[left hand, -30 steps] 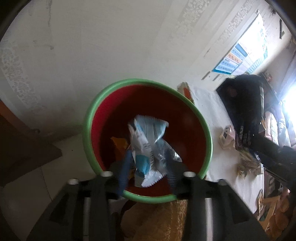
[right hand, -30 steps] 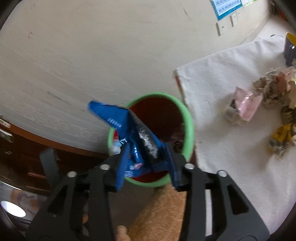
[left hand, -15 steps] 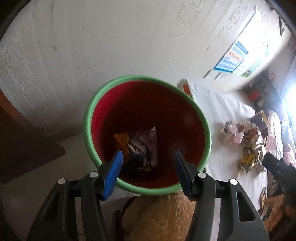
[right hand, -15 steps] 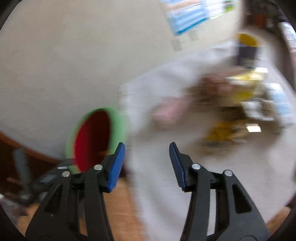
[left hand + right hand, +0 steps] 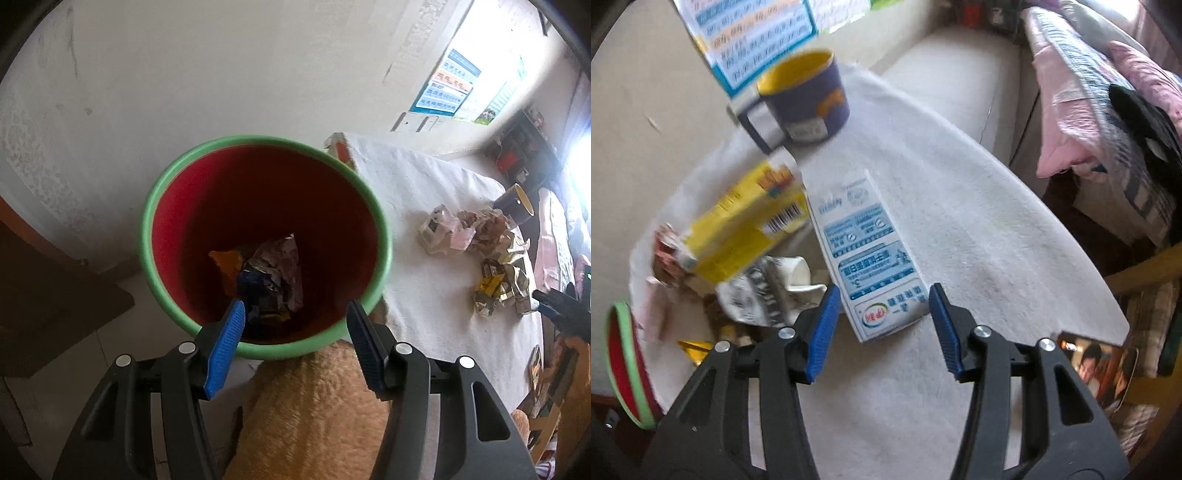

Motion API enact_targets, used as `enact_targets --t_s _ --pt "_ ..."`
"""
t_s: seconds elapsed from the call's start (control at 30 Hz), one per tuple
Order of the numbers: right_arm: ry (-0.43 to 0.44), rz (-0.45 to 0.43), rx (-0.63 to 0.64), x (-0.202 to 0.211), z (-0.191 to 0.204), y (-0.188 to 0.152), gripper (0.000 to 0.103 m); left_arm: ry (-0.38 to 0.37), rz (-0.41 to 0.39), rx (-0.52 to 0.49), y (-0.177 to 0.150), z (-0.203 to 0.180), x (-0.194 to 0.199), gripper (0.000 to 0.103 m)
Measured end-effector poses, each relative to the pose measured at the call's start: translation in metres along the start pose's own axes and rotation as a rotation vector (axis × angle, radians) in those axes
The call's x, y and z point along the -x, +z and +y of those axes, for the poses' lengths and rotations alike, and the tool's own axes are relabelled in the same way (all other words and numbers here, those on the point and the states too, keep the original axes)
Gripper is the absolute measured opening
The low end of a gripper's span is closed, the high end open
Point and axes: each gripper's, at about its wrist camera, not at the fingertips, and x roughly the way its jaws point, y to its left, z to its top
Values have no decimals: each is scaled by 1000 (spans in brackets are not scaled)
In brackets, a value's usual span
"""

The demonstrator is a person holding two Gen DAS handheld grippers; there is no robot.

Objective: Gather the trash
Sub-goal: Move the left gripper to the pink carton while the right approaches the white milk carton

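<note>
A red bin with a green rim (image 5: pixel 266 142) stands beside the table, with several crumpled wrappers (image 5: pixel 269 269) at its bottom. My left gripper (image 5: pixel 295 314) hangs open over the bin's near rim, nothing between its fingers. My right gripper (image 5: pixel 884 295) hovers over the white-clothed table (image 5: pixel 979 229), its jaws opening, empty. Just beyond its fingertips lies a blue-and-white milk carton (image 5: pixel 868 254). Left of it are a yellow carton (image 5: pixel 746 225) and crumpled paper (image 5: pixel 768 291). The bin's rim (image 5: pixel 624 369) shows at the far left.
A dark blue mug with yellow inside (image 5: pixel 805 99) stands at the table's back. More wrappers (image 5: pixel 491 258) lie on the cloth. A tan fuzzy thing (image 5: pixel 314 413) sits below the left gripper. Pink bedding (image 5: pixel 1108 110) lies to the right of the table.
Both grippers let go of their wrappers, which dropped into the bin. The right gripper swung away from the bin to the table, over the milk carton. The left gripper shifted slightly.
</note>
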Motion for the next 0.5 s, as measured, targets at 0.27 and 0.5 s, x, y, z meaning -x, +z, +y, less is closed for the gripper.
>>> enact_targets --t_s 0.27,0.5 --pt "-23 33 83 -17 2 12 64 -1 -1 -80 -1 -37 4 56" --pt "34 23 63 -13 -10 4 61 -60 6 -252 -7 -103 2 56"
